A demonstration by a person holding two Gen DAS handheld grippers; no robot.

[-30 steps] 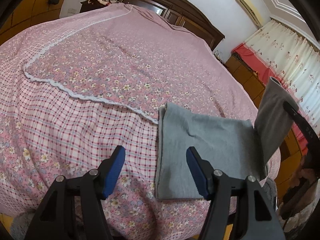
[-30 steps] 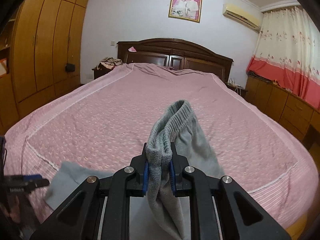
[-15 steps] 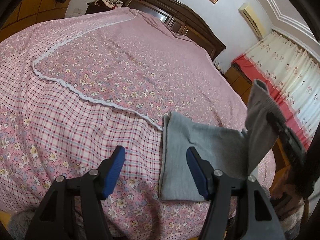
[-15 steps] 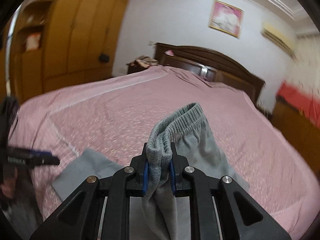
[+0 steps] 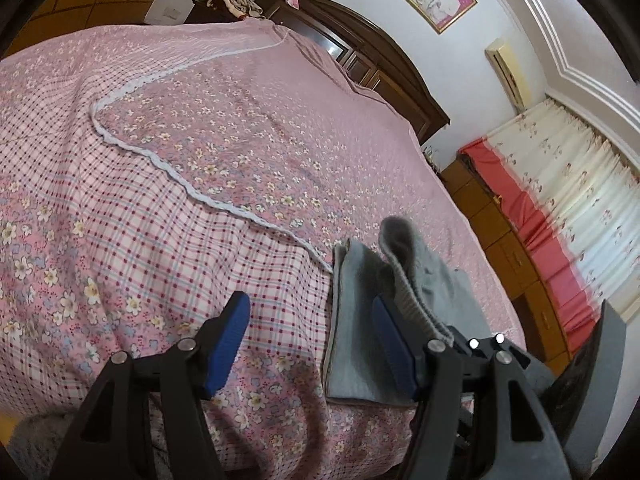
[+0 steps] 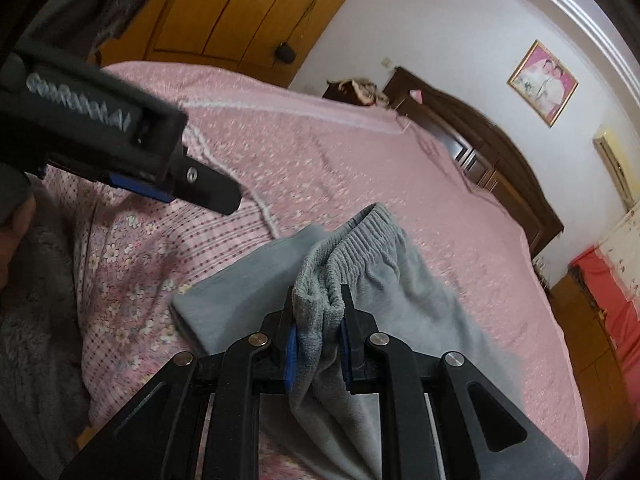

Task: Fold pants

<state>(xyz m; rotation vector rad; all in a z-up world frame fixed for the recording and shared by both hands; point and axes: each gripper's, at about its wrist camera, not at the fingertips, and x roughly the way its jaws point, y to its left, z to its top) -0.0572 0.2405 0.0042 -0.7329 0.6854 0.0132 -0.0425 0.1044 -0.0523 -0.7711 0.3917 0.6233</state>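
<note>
The grey pants [image 5: 360, 344] lie on the pink floral bed near its front edge, leg ends to the left. My right gripper [image 6: 318, 344] is shut on the ribbed waistband [image 6: 352, 240] and holds it low over the leg ends [image 6: 236, 300]. My left gripper [image 5: 310, 344] is open and empty just above the bed, its right finger [image 5: 394, 344] over the leg ends. The waistband also shows in the left wrist view [image 5: 404, 264], draped beside that finger. The left gripper appears in the right wrist view [image 6: 168, 184] at upper left.
The bed [image 5: 200, 160] has a wooden headboard [image 5: 360, 48] at the far end. A nightstand with clothes [image 5: 228, 4] stands at the back left. Wooden wardrobes [image 6: 224, 20] line the left wall. Low cabinets and curtains [image 5: 560, 208] run along the right. A grey fuzzy rug [image 6: 36, 320] lies below the bed's front edge.
My right gripper has carried the waistband leftward and down, over the leg ends, close to my left gripper. The left gripper has stayed open and shifted little.
</note>
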